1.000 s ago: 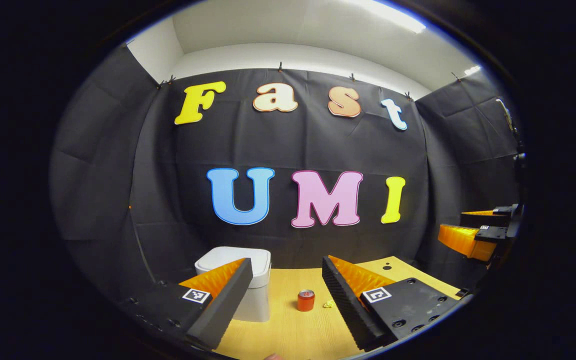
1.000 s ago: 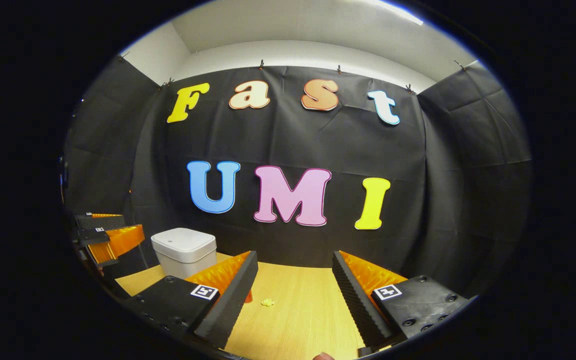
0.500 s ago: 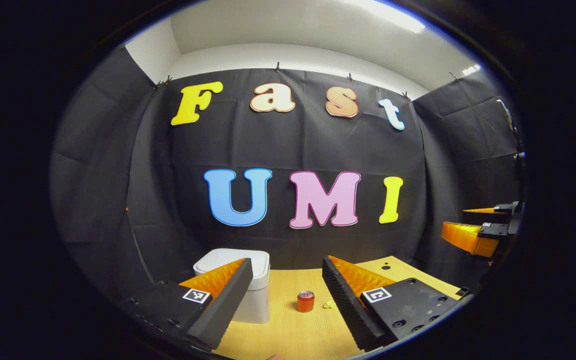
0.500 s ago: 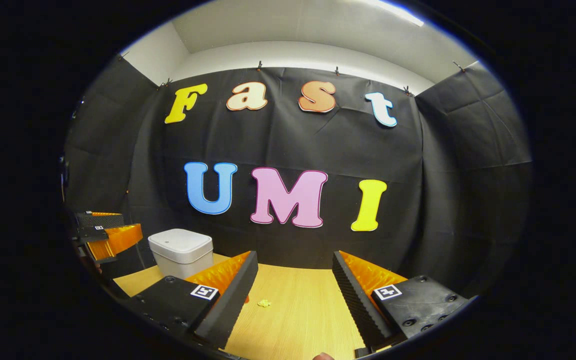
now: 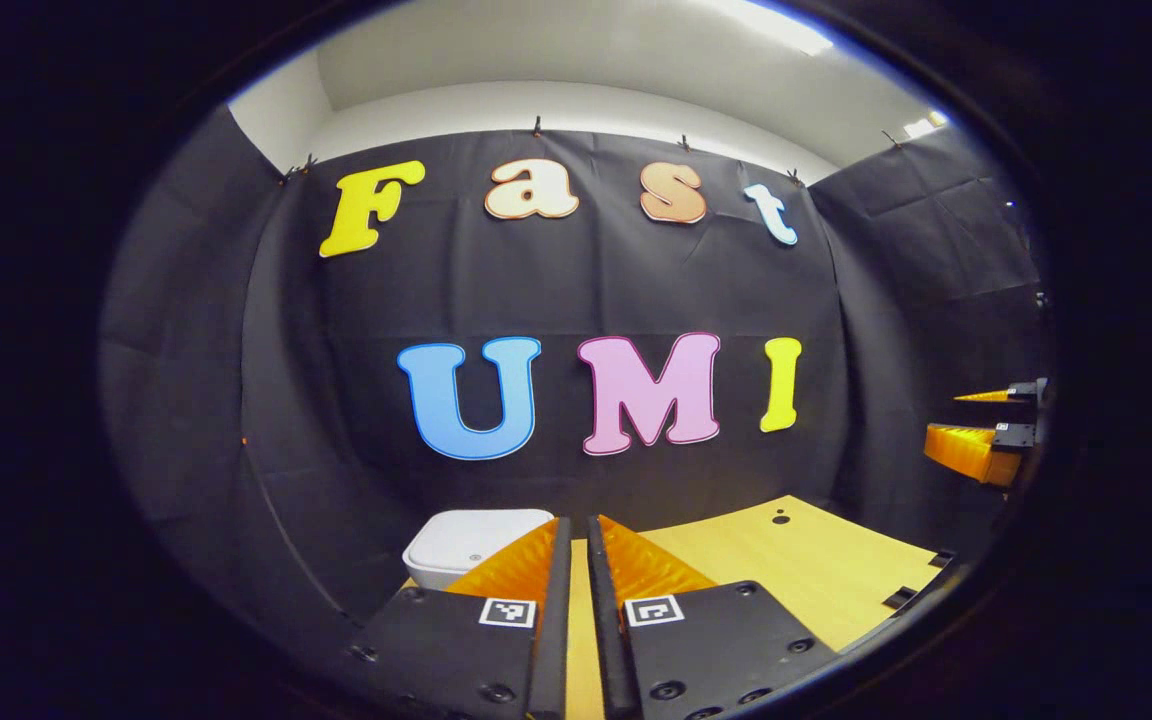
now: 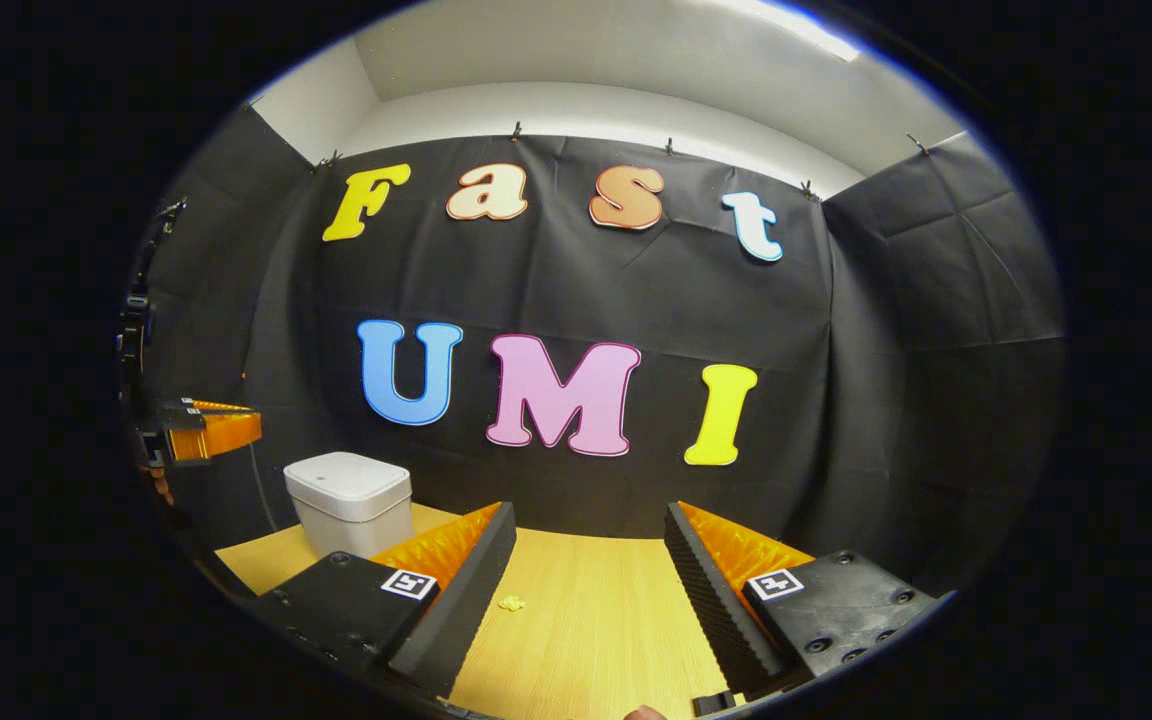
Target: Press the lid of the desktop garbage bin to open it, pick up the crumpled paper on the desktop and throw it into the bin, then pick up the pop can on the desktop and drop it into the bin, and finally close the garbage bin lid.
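my left hand-held gripper (image 5: 577, 600), fingers nearly together, should press squarely down on the closed bin lid (image 5: 476, 532); right hand-held gripper (image 6: 591, 590) fingers apart.

A recording booth set up indoors: black cloth (image 6: 636, 290) clipped up as walls on three sides, a plain white room wall (image 6: 586, 105) and ceiling light (image 5: 766, 20) above it, and a bare wooden counter (image 6: 596, 620) in front.
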The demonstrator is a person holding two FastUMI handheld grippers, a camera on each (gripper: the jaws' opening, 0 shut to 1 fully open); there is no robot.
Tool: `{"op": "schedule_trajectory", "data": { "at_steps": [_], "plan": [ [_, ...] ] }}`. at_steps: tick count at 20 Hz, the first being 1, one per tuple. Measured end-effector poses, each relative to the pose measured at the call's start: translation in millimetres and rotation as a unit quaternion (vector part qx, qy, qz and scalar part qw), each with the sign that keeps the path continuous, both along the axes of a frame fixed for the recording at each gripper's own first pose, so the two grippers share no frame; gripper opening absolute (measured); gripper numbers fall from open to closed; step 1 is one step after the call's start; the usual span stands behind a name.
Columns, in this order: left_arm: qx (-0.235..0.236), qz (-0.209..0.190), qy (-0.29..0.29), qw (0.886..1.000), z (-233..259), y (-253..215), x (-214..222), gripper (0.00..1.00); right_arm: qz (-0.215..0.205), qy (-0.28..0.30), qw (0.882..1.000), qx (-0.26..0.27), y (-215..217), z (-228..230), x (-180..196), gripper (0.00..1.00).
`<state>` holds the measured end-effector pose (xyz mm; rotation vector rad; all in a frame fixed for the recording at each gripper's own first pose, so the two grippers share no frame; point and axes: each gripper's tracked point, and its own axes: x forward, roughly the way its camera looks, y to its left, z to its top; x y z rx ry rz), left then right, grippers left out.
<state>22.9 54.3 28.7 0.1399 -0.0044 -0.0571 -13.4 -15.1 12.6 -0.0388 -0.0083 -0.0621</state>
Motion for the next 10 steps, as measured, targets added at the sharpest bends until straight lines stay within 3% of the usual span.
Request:
{"op": "schedule_trajectory", "data": {
  "at_steps": [2, 4, 8, 10],
  "plan": [
    [0.009, 0.009, 0.002, 1.0, 1.9, 15.2, 14.6, 0.11, 0.001, 0.005, 1.0, -0.001, 0.0, -3.0, 1.4, 0.96],
    [-0.033, -0.012, 0.034, 0.999, -11.3, 13.7, 30.3, 0.06, 0.005, 0.01, 1.0, -0.004, -1.4, -4.5, 1.7, 0.96],
    [-0.093, 0.012, 0.135, 0.987, -36.1, 54.6, 103.1, 0.06, 0.03, 0.015, 0.999, 0.009, -8.7, -12.5, 36.1, 0.96],
    [-0.082, 0.041, 0.169, 0.981, -48.2, 86.2, 144.9, 0.06, 0.047, 0.024, 0.998, 0.023, -7.6, -25.9, 66.9, 0.96]
  ]
}}
